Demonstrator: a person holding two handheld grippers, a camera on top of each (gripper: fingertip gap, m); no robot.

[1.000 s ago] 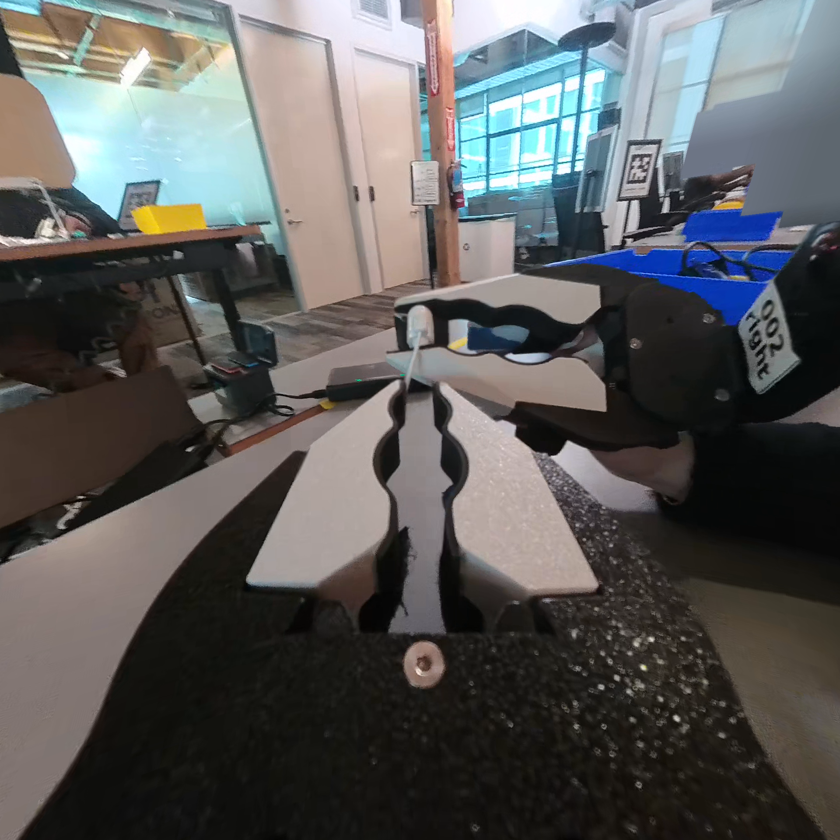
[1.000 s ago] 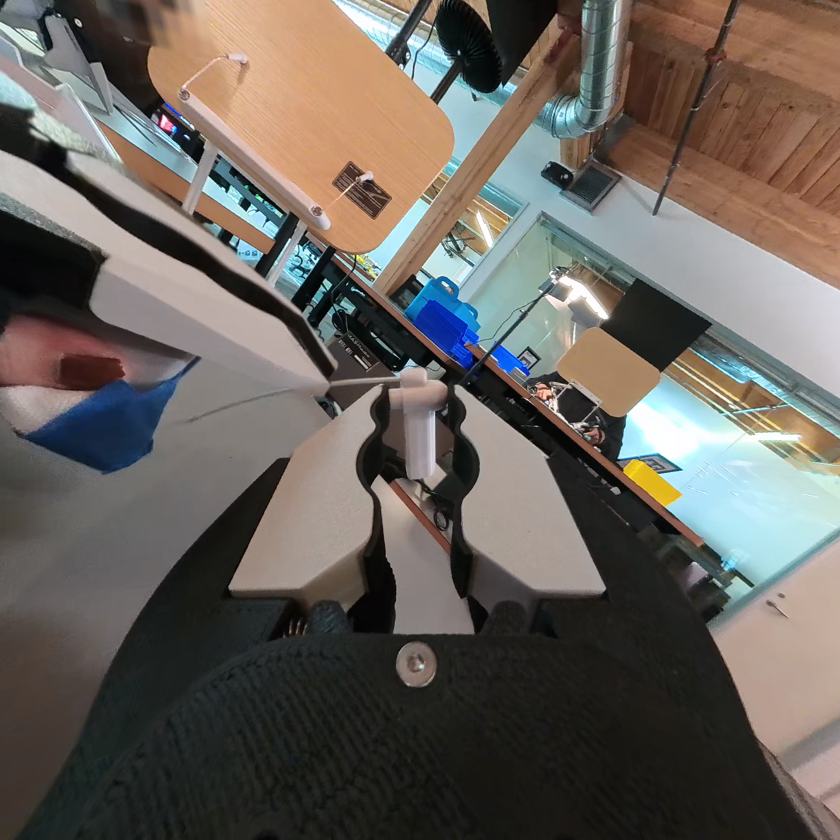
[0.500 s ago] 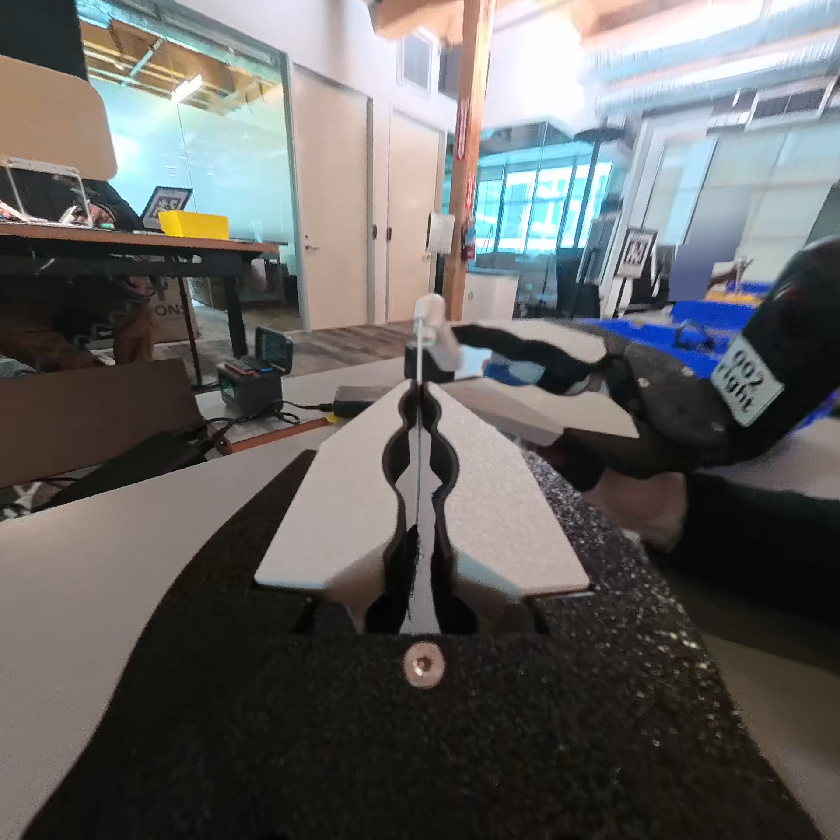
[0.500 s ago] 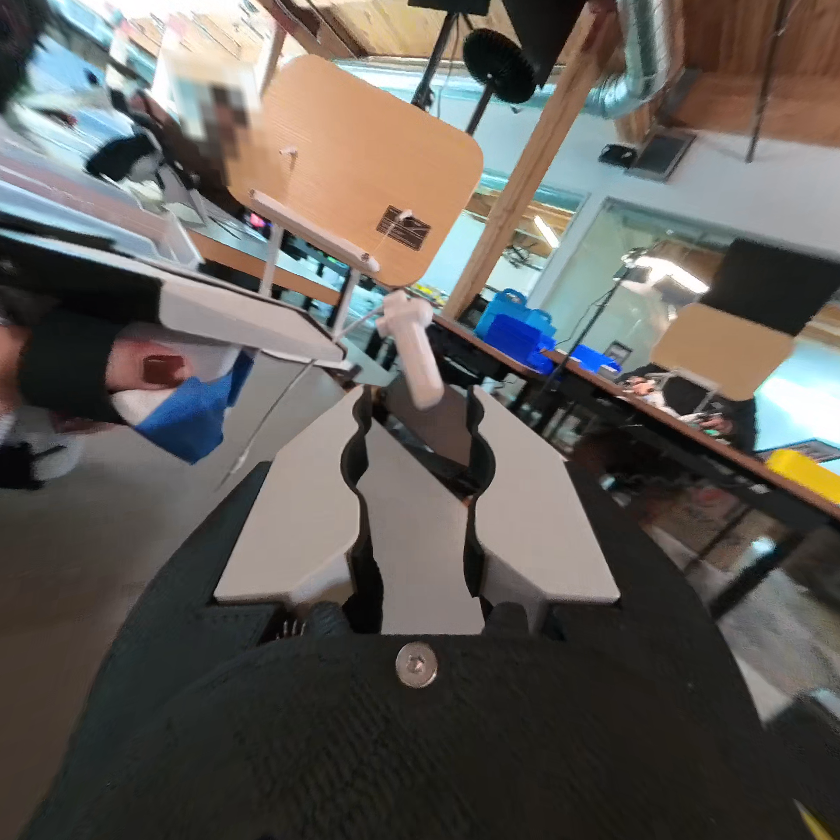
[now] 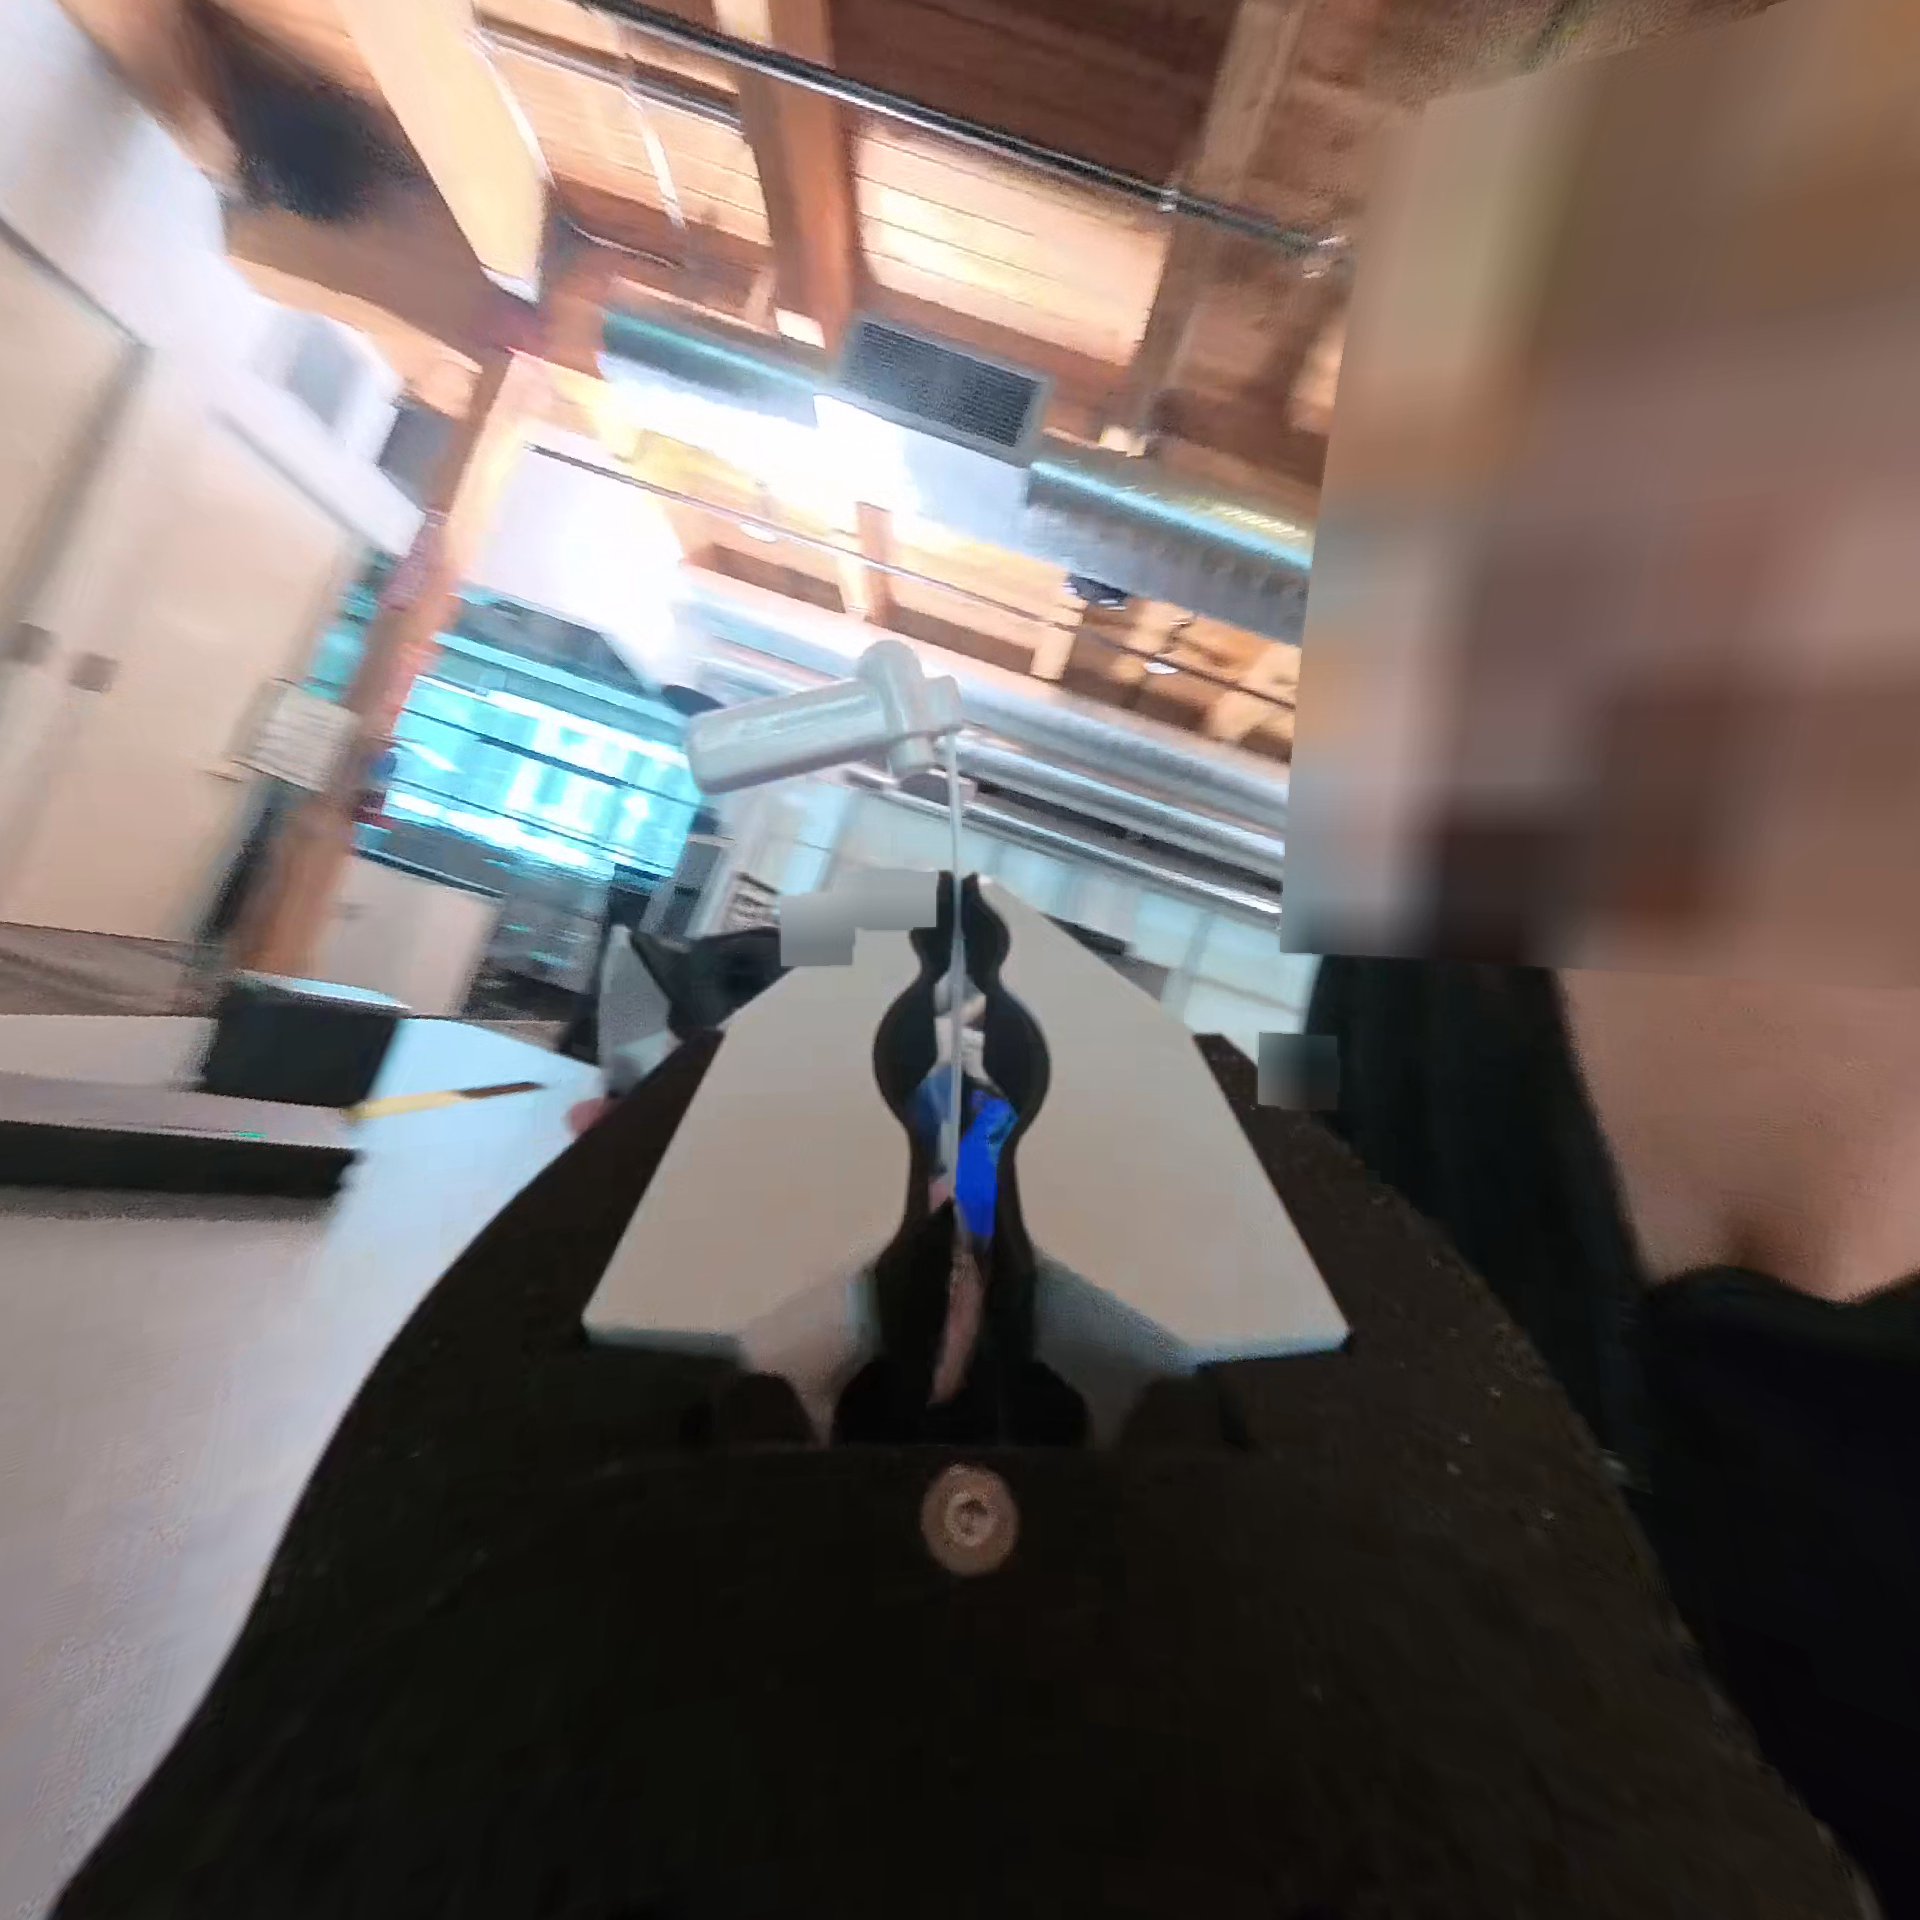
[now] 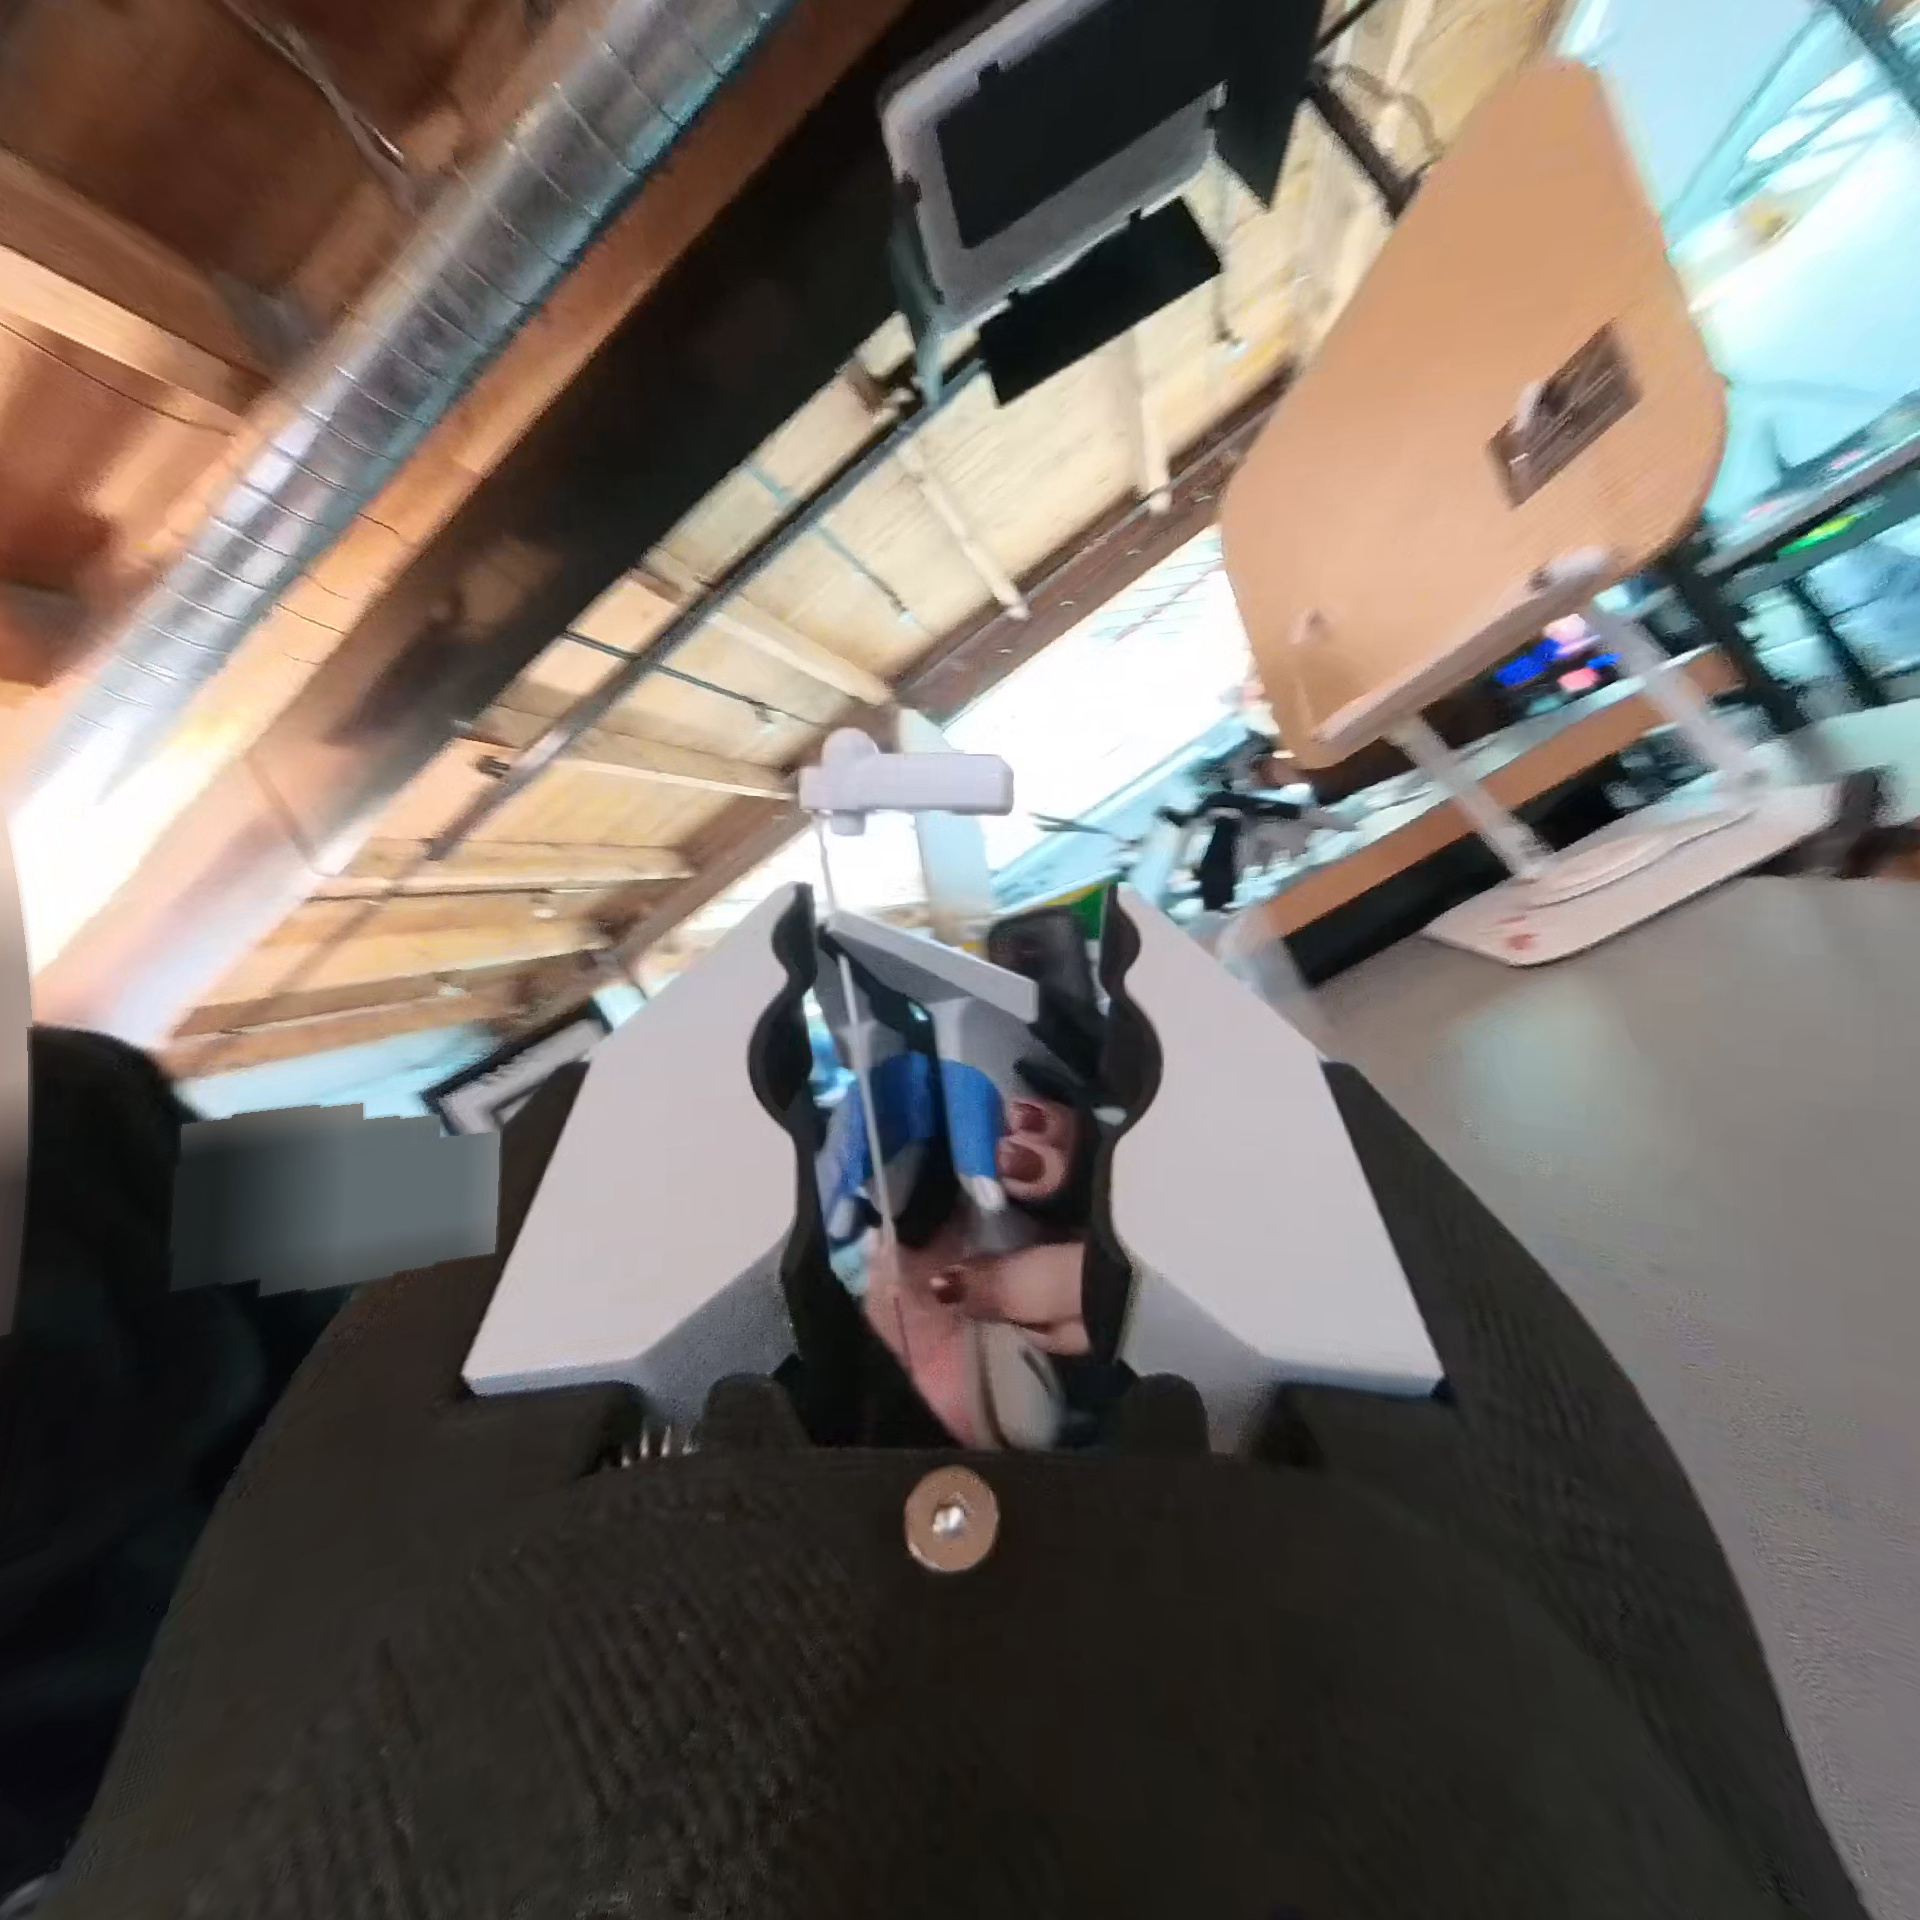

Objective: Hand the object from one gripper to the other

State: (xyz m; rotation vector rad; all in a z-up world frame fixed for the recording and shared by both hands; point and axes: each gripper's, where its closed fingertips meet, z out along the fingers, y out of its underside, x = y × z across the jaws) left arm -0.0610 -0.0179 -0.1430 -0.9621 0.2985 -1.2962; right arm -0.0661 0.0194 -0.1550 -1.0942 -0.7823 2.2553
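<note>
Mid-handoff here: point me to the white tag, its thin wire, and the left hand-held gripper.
white tag [image 5: 821,727]: left wrist view, on its cylindrical body.
thin wire [image 5: 956,883]: left wrist view, on the stretch above the fingertips.
left hand-held gripper [image 5: 961,894]: left wrist view, midway between its fingertips.

- One white tag [image 5: 821,724] on a thin stem, up in the air, and that's the only one.
- Two claws: the left claw [image 5: 961,894], pinched on the stem, and the right claw [image 6: 956,902], fingers apart.
- One hand [image 6: 997,1288] showing through the right claw's gap.
- One table [image 5: 156,1351], pale and flat.
- One dark flat device [image 5: 156,1153] lying on it.
- One tan board [image 6: 1455,416] on white legs.
- One ribbed silver duct [image 6: 364,416] overhead.
</note>
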